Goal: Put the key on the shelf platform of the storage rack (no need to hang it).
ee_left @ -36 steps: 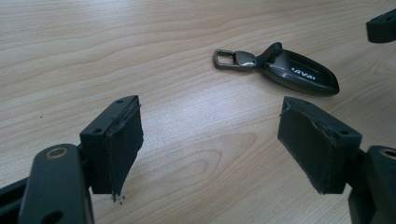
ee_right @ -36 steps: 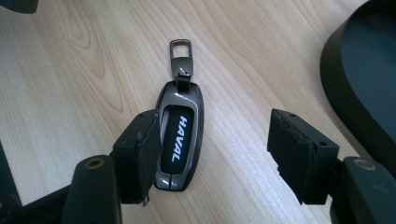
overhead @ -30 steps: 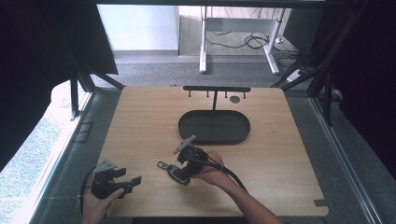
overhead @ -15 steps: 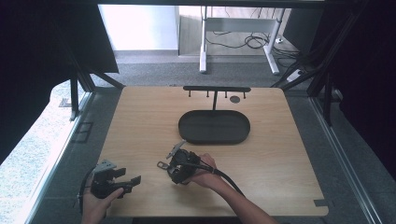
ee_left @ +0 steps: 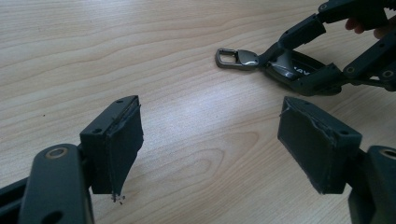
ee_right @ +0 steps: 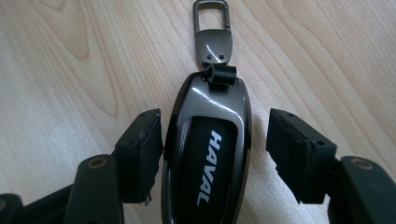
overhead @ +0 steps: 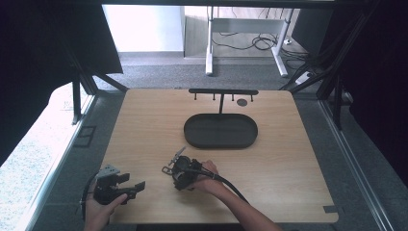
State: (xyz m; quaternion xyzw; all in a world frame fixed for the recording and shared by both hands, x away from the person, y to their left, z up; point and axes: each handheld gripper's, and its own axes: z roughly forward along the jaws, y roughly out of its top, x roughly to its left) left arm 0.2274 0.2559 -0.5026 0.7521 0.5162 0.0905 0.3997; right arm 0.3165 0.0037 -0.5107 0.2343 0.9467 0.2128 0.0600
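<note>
A dark glossy key fob (ee_right: 205,158) marked HAVAL lies flat on the wooden table, its metal clip (ee_right: 212,42) pointing away from my right gripper. My right gripper (ee_right: 215,140) is low over the table with the fob between its fingers. Its jaws have just been closing. One pad (ee_right: 142,149) is at the fob's edge, and the other pad (ee_right: 292,154) stands a gap away from it. In the high view this gripper (overhead: 178,171) sits front centre. My left gripper (overhead: 133,182) rests at the front left, open and with nothing in it (ee_left: 210,140), facing the fob (ee_left: 299,70).
A black oval tray (overhead: 192,139) sits mid-table behind the fob. A black rack with small hooks (overhead: 223,91) stands at the far edge, with a small dark disc (overhead: 242,102) beside it. The right gripper's cable (overhead: 231,185) trails toward the front edge.
My right hand has come down and slid left toward the front until its jaws straddle the fob. The left gripper has kept still.
</note>
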